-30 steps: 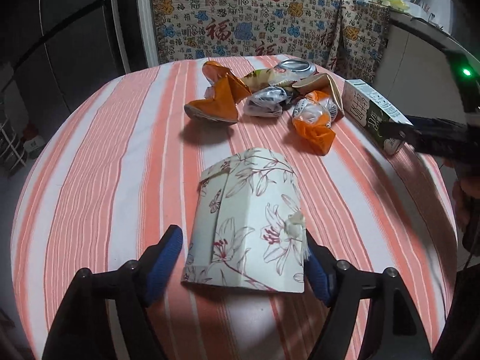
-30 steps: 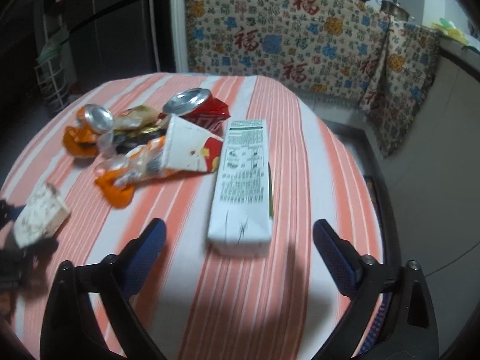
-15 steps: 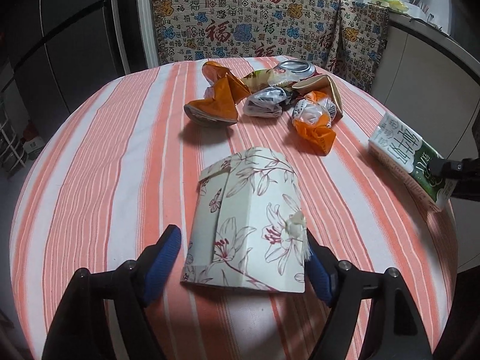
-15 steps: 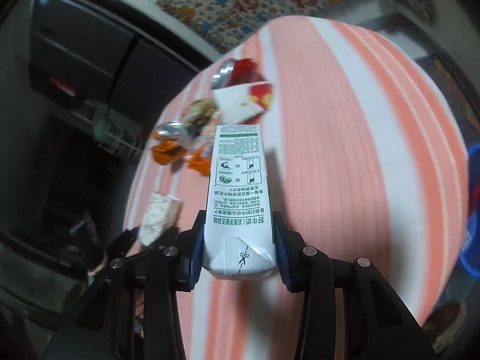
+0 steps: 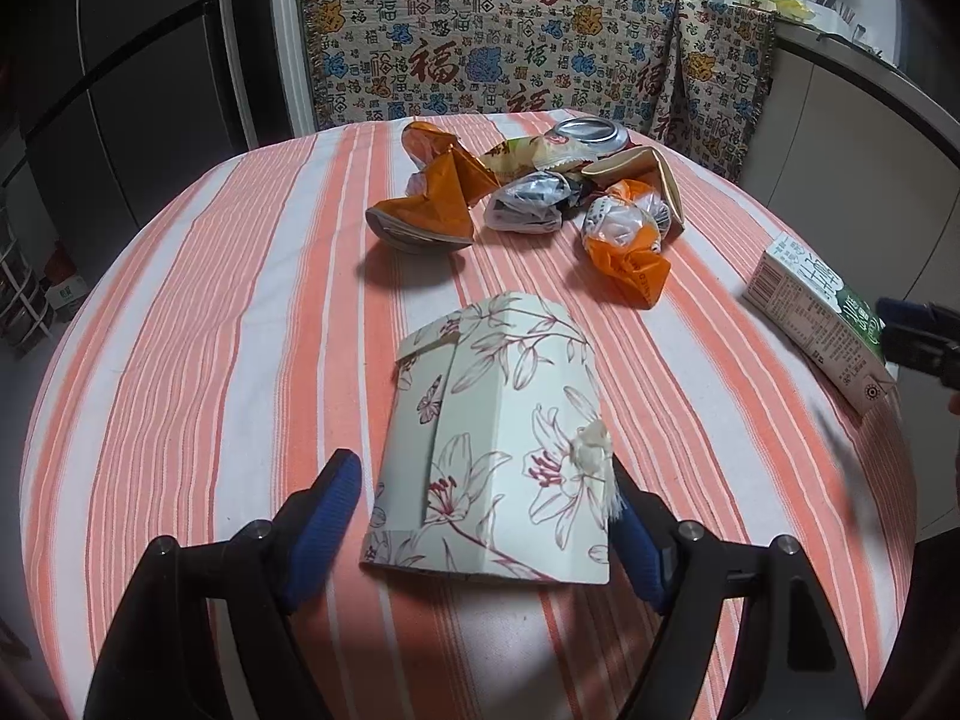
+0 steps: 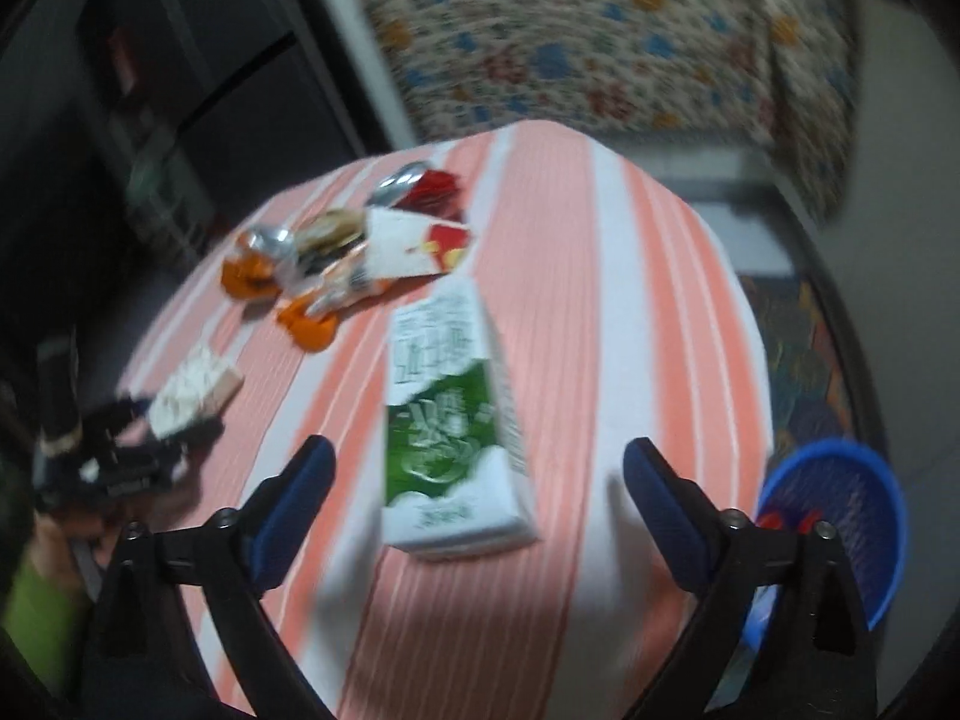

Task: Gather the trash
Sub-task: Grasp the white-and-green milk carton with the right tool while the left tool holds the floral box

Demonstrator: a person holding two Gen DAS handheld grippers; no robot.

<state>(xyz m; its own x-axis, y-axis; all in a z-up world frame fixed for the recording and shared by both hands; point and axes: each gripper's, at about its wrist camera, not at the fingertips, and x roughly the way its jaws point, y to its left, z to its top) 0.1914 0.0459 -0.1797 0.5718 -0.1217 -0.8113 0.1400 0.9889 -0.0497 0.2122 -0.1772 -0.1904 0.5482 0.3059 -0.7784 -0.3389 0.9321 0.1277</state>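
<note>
My left gripper point(image 5: 480, 498) is shut on a flower-printed paper box point(image 5: 498, 450). Its right pad presses the box's edge and a thin gap shows at the left pad. The right wrist view shows that box point(image 6: 192, 384) tilted up off the cloth. My right gripper point(image 6: 477, 456) has its jaws opening wide. A green and white milk carton point(image 6: 450, 420) lies between them, touched by neither pad, near the table's right edge point(image 5: 816, 312). Further back lies a pile of crumpled wrappers point(image 5: 540, 192) with a crushed can point(image 5: 588, 132).
The round table point(image 5: 210, 330) has an orange-and-white striped cloth. A blue mesh bin point(image 6: 840, 516) stands on the floor past the table's right edge. A patterned cloth point(image 5: 480, 48) hangs behind the table. Dark cabinets are at the left. A green sleeve point(image 6: 36, 618) shows.
The right gripper closed on the milk carton, carried it towards the table's right edge, then opened; the carton now shows its green face. The left gripper and its box kept still.
</note>
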